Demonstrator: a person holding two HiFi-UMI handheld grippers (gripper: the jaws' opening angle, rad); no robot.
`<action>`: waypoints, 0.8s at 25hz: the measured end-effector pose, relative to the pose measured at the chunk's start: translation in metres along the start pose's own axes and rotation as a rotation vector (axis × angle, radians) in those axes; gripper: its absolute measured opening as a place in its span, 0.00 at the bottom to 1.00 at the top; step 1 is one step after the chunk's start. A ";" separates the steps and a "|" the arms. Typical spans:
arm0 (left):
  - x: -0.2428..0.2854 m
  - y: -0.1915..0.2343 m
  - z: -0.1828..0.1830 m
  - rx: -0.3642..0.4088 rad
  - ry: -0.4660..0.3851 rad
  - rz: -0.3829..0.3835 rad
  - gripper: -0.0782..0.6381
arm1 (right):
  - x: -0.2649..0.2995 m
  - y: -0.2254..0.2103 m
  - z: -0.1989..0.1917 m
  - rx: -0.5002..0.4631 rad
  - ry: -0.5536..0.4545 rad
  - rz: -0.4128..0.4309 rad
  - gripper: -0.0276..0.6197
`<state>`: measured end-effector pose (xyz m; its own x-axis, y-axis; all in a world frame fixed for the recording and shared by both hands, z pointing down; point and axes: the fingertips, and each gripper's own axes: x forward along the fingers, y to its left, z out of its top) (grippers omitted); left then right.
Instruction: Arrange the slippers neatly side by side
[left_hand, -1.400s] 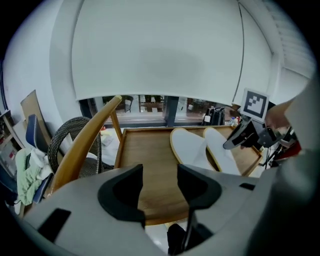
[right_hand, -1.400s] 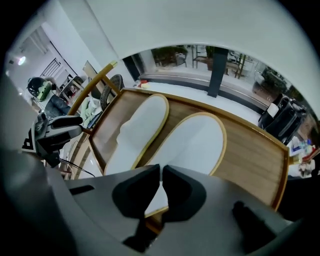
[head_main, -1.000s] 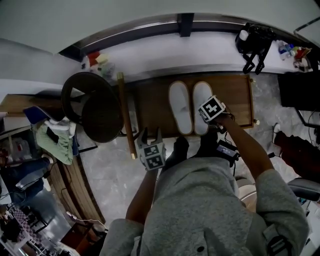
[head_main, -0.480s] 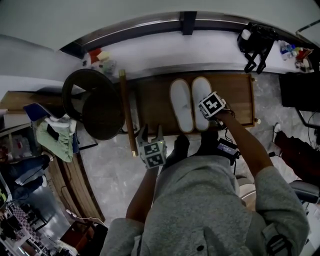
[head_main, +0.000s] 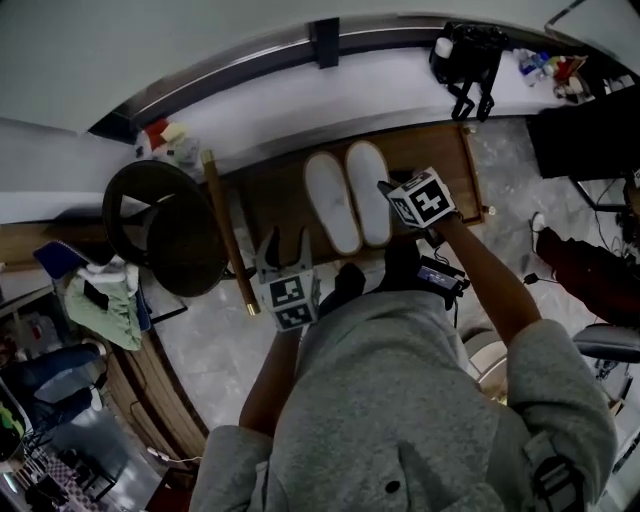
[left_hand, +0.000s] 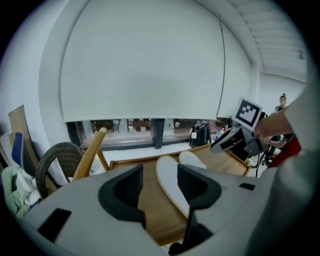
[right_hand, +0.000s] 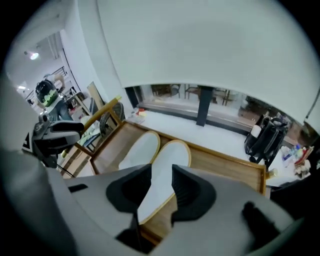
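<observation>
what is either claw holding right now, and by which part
Nothing: the left claw and right claw are both open and empty; the slippers lie side by side on the wooden tray.

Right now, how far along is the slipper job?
Done, it seems: the left slipper and the right slipper lie side by side, close together, on the wooden platform. In hand: nothing. The left tool and the right tool are both open and empty, the right one hovering by the right slipper. Left: probably only pulling the tools away.
</observation>
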<state>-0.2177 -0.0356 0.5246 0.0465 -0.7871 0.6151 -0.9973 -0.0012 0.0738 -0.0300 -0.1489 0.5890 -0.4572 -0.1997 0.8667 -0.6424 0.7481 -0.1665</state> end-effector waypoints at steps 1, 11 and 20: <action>-0.003 -0.006 0.011 0.025 -0.027 -0.019 0.42 | -0.014 0.000 0.007 0.009 -0.053 -0.007 0.23; -0.046 -0.048 0.104 0.108 -0.205 -0.140 0.15 | -0.174 0.006 0.063 0.065 -0.568 -0.158 0.10; -0.057 -0.053 0.120 0.092 -0.223 -0.145 0.13 | -0.225 0.008 0.044 0.163 -0.705 -0.200 0.09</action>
<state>-0.1740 -0.0647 0.3911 0.1852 -0.8908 0.4150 -0.9827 -0.1714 0.0706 0.0411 -0.1261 0.3720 -0.5729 -0.7210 0.3898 -0.8123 0.5630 -0.1525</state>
